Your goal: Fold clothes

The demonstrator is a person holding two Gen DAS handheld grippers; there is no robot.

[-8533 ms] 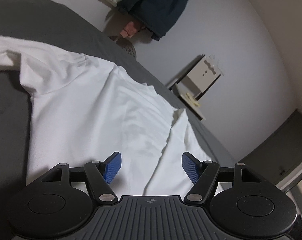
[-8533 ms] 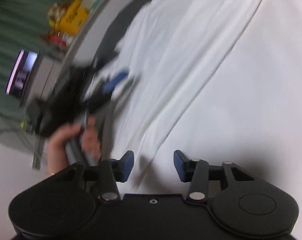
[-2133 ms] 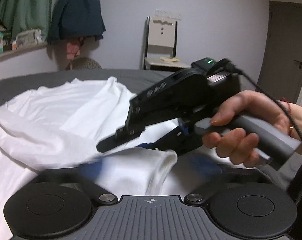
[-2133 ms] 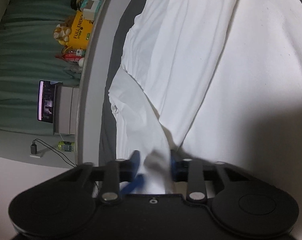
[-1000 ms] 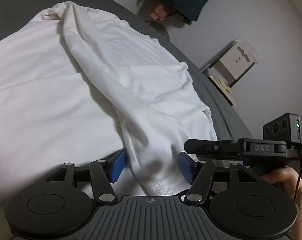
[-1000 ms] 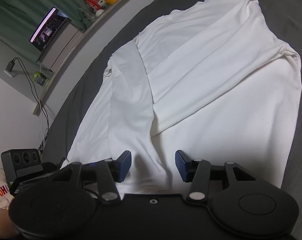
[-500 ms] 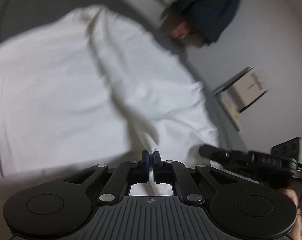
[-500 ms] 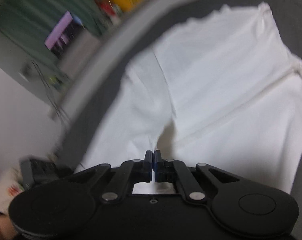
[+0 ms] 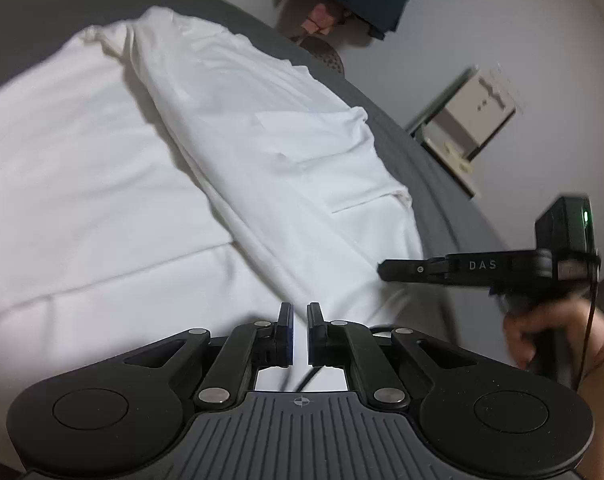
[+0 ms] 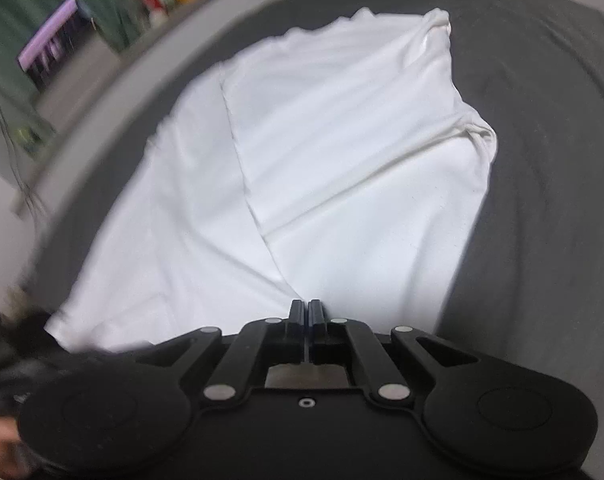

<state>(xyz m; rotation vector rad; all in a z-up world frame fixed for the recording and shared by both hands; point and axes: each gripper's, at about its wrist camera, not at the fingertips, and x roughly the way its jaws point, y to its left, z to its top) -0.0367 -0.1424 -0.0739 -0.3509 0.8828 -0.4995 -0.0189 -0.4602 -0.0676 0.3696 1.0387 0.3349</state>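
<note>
White shirt on grey bed

Left gripper angled downward, jaws drawn nearly together (a thin gap shows). Right gripper pinched fully closed, tilted down, gripped by a hand; the other hand appears only as a blur.

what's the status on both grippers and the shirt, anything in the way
Left gripper shut on the white shirt hem. Right gripper shut on the hem too. Shirt partly folded on the grey bed. Nothing in the way.
</note>
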